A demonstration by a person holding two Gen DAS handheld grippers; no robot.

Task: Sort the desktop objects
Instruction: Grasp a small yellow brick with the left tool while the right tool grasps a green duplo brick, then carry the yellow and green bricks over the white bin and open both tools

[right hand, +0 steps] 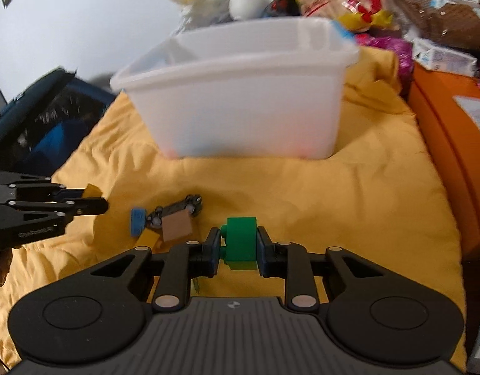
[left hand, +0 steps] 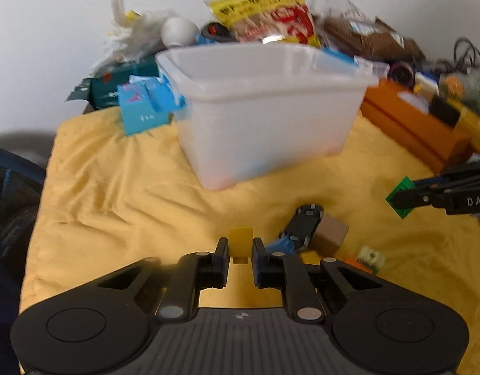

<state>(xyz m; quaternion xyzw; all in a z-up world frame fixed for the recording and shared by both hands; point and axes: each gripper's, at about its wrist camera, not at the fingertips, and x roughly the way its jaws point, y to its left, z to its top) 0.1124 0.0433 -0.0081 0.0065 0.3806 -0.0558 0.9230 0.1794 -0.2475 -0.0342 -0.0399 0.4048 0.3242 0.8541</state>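
Tools both loaded: left tool (left hand: 240,247) clamps yellow block (left hand: 239,242), right tool (right hand: 238,243) clamps green block (right hand: 241,240); bin (right hand: 240,93) awaits, toy car (right hand: 177,207) and others remain.

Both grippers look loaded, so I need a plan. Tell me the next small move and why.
Probably carry both blocks forward to the white bin and release. The left gripper is shut on a yellow block, the right gripper on a green block, and the open bin stands just ahead on the yellow cloth.
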